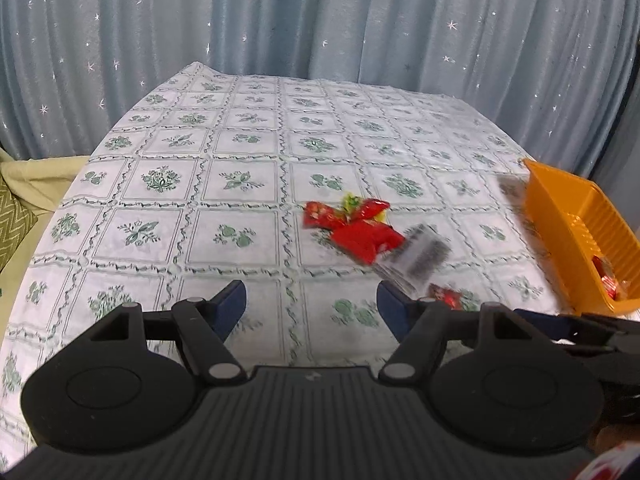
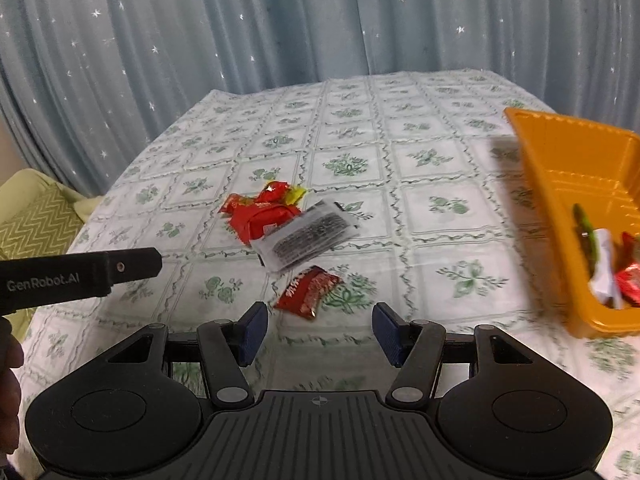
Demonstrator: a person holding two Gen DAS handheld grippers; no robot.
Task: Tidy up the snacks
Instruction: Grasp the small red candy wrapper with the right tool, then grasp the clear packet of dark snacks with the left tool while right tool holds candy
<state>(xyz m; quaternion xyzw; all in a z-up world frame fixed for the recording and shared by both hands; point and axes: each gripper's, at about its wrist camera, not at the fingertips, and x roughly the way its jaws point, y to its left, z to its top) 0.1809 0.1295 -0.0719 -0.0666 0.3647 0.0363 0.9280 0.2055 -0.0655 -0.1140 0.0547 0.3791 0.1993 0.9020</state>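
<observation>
A heap of red snack packets [image 1: 362,226] [image 2: 260,214] lies mid-table, with a clear black-printed packet [image 1: 418,256] [image 2: 306,234] leaning on its right side. One small red packet [image 2: 308,290] [image 1: 446,296] lies apart, just ahead of my right gripper [image 2: 318,330], which is open and empty. My left gripper [image 1: 312,308] hovers open and empty over the cloth, left of the heap. An orange tray [image 1: 560,216] [image 2: 536,168] at the right holds a few packets [image 2: 608,272].
A green-patterned white tablecloth [image 1: 240,184] covers the table. Blue star-dotted curtains [image 1: 320,20] hang behind. A green zigzag cushion [image 2: 38,224] sits off the table's left edge. The left gripper's black arm [image 2: 80,274] crosses the right wrist view at the left.
</observation>
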